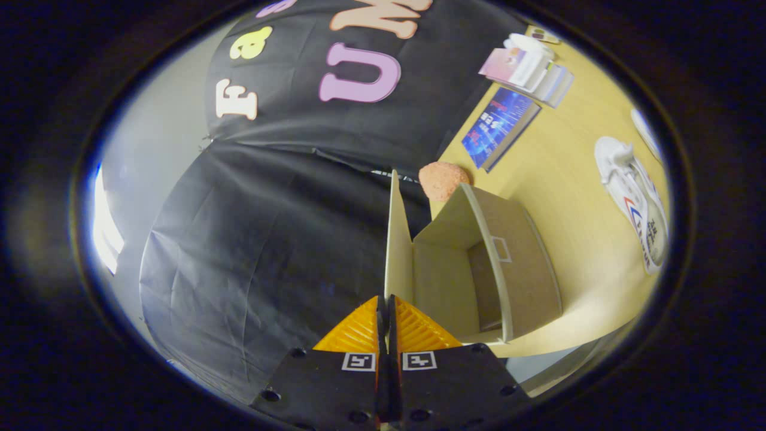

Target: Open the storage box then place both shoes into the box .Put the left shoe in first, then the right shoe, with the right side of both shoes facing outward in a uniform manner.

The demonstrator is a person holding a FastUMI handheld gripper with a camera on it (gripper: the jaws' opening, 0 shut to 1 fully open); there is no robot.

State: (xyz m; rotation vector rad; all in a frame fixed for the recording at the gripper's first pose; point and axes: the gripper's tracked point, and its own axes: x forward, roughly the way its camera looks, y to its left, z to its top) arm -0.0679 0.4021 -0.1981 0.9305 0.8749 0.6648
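Nearest to you, the gripper (383,311) has its two fingers pressed together on the thin edge of the storage box lid (392,239); the cardboard flap rises from between the fingertips and stands roughly upright, swung well clear of the box mouth. The grip looks narrow, only the rim of the flap, so keep the squeeze steady and carry the lid along its hinge arc instead of pulling it straight, or the light box may lift or slide with it.

Just beyond the fingers and a little to their right, the storage box (526,269) sits on the yellow table (568,191), its inside open and with nothing in it as far as you can see. Judge the lid far enough back that it will stay open on its own before you let go.

Past the box, a rough orange ball (443,179) rests near its far corner, close enough to block the lid if it leans that way. Farther on lie a blue book (499,126) and a stack of books (529,69). Well apart to the right, a white shoe (637,200) lies on the table; whether it is the left one you cannot tell from here.
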